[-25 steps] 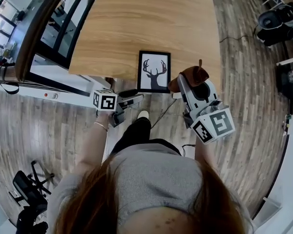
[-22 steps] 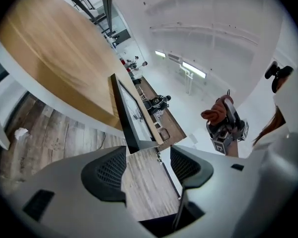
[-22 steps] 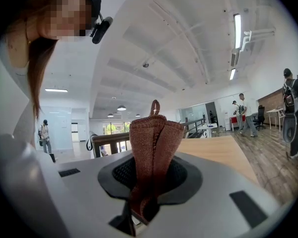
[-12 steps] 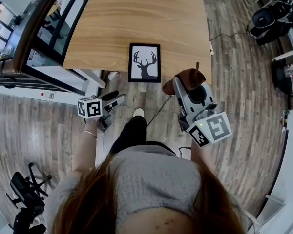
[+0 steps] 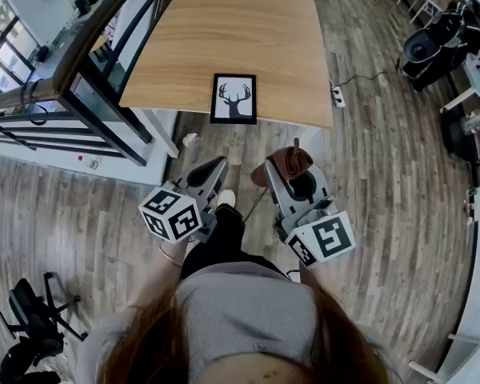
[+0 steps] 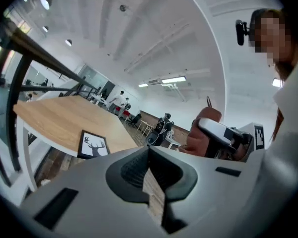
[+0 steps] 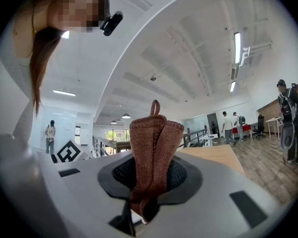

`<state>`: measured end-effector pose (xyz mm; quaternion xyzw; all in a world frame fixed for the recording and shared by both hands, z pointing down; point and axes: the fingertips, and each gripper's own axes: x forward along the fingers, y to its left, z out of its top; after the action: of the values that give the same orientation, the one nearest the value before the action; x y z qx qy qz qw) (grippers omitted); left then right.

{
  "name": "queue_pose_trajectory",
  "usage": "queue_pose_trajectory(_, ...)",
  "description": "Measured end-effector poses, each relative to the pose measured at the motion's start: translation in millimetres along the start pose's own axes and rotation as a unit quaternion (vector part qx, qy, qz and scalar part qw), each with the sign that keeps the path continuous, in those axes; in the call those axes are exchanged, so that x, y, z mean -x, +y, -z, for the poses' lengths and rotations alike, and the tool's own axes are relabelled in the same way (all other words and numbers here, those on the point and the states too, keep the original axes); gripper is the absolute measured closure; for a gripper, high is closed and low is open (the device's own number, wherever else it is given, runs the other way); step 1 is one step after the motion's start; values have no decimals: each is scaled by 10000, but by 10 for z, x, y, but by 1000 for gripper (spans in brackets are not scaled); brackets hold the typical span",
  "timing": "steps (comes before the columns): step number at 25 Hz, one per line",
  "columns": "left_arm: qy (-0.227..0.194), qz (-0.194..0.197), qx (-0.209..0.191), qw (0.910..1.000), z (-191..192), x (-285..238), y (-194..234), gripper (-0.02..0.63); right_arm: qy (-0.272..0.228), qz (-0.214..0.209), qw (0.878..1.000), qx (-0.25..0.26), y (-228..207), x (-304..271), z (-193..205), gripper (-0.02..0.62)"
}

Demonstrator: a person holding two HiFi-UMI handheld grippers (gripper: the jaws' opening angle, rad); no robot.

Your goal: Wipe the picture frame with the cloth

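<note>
The black picture frame (image 5: 234,98) with a deer print lies flat at the near edge of the wooden table (image 5: 224,30); it also shows in the left gripper view (image 6: 93,145). My right gripper (image 5: 277,173) hangs over the floor short of the table, shut on the folded brown cloth (image 5: 289,159). That cloth (image 7: 151,152) stands up from the right gripper (image 7: 139,209). My left gripper (image 5: 211,171) is beside it, also off the table. Its jaws have just been closing and now meet with nothing between them (image 6: 150,155). Neither gripper touches the frame.
A dark railing with glass panels (image 5: 88,46) runs along the table's left side. A power strip (image 5: 336,96) lies on the wood floor to the right of the table. Black chairs stand at the top right (image 5: 428,42) and bottom left (image 5: 32,318). Several people stand far off (image 7: 288,118).
Both grippers have drawn back from the table edge toward the person. The left one has risen and rolled, so its marker cube looks larger. The frame has stayed put.
</note>
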<state>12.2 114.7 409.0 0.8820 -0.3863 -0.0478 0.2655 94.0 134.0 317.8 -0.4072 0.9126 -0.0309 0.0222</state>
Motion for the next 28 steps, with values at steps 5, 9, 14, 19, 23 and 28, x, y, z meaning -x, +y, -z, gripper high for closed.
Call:
queue_pose_trajectory(5,-365,-385,-369,9979,-11,305,-550,597,-113,-92,9999,65,423,391,-119,499)
queue_pose_trajectory(9,-632,-819,-590,9929,-83,511,-741,595,-171,-117,9996,164,651,596,-191,499)
queue_pose_trajectory(14,-905,-756,-777,9900,-204,672,-974,595,-288,-82,9992,261,852,725,-248,499)
queue_pose_trajectory(19,-979,-867,-883,9875,-204,892,-1021,595,-445,-29,9984,334,1056,779,-290,499)
queue_pose_trajectory(23,-1079,-882,-964,9855,-203,943,-1083,595,-470,-48,9982,382,1126,872,-280,499)
queue_pose_trajectory(28,-1170,-864,-1194,9821,-232,928,-1150,595,-505,-2,9978,431,1123,906,-280,499)
